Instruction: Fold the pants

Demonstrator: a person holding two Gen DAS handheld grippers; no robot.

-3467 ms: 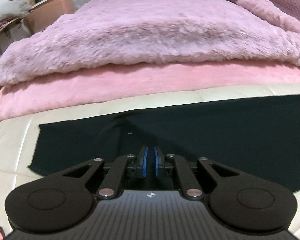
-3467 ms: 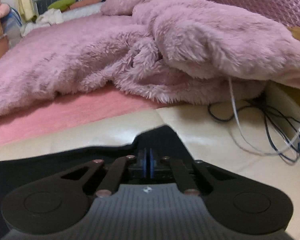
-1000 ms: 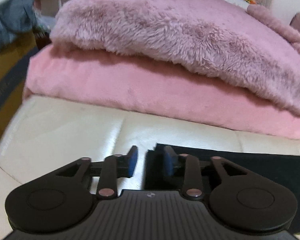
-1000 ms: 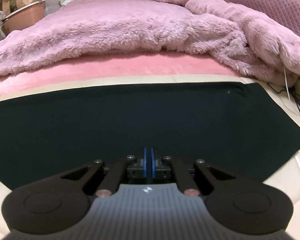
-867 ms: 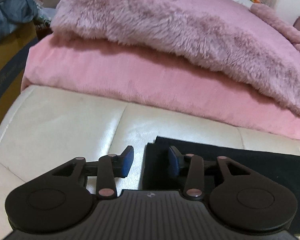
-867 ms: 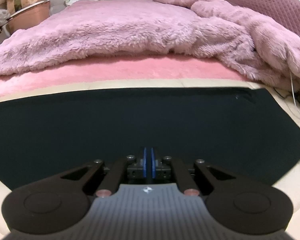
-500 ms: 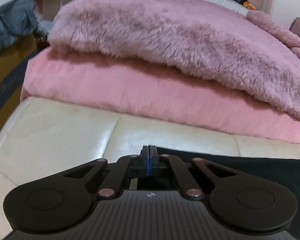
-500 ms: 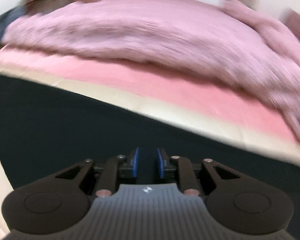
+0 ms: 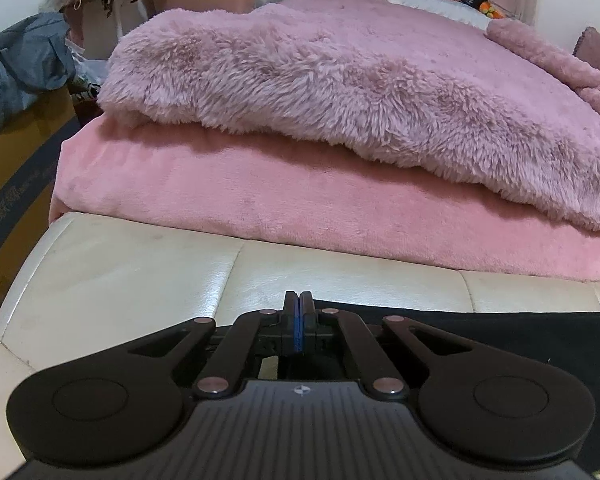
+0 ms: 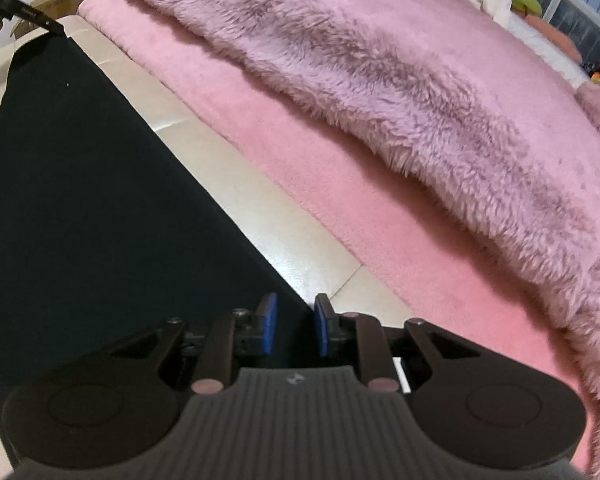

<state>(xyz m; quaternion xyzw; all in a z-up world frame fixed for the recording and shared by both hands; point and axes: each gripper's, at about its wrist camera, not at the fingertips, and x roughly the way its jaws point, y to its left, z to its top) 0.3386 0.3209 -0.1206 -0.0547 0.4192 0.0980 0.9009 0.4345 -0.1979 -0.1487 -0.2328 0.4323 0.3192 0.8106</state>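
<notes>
Pants [image 10: 80,200] lie flat and dark on the cream bench [image 9: 120,264], just beside the pink sheet [image 9: 300,200]. They look like one long, smooth strip, so I think the legs are already laid one on the other, though I cannot be sure. The fluffy blanket [image 9: 360,88] sits farther back, on top of the pink sheet.

At one end of the pants, the left gripper [image 9: 299,326] has its fingers squeezed tight together at the corner, and I think it is pinching the cloth there. At the edge near the pink sheet, the right gripper [image 10: 294,324] has its fingers apart, with the edge of the pants lying between them. It is not pinching yet.

So the big fold, end over end, is not done. The right gripper has to close first, then both can lift and carry one end over.
</notes>
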